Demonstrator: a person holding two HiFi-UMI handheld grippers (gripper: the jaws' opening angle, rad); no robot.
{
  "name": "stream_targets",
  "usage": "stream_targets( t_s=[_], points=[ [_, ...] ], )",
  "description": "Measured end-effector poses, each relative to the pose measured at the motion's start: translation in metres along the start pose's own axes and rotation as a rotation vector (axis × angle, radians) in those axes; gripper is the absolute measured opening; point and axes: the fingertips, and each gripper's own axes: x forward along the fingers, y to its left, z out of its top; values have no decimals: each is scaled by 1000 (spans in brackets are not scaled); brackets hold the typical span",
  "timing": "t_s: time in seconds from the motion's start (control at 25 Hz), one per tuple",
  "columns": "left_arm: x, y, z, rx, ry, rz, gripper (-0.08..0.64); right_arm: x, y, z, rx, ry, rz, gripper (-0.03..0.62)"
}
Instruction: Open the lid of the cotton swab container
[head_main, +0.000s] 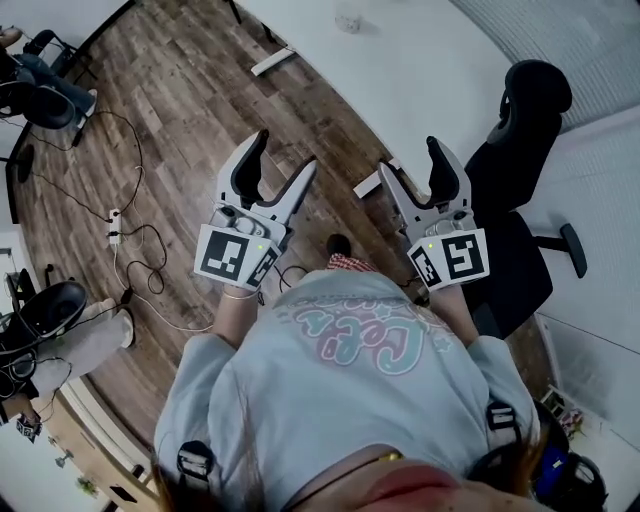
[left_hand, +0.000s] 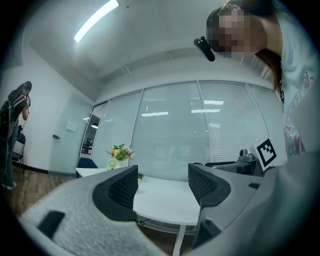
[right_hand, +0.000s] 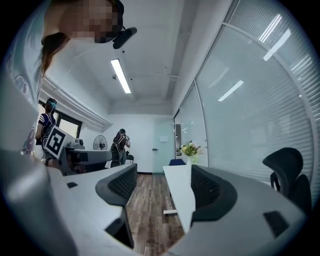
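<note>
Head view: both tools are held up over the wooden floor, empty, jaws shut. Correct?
No: the jaws stand apart, not shut, as each gripper view shows for the left tool and right tool. They are held up, empty, over the wooden floor.

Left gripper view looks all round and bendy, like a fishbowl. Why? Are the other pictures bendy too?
Left gripper view: a wide-angle lens curves the window wall and darkens the corners, and the ceiling light glares white. Right gripper view: same bulge, with the blinds bowed. Head view: the wooden floor curves towards the edges.
</note>
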Motion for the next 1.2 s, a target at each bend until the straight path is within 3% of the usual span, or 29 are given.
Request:
stream_targets(
  t_s=[0.4,1.2],
  points=[
    [60,14,2,9,-13,25,287,42,-47,-2,10,1,35,324],
    [81,37,-4,4,3,32,287,73,-56,-6,32,3,59,324]
  ],
)
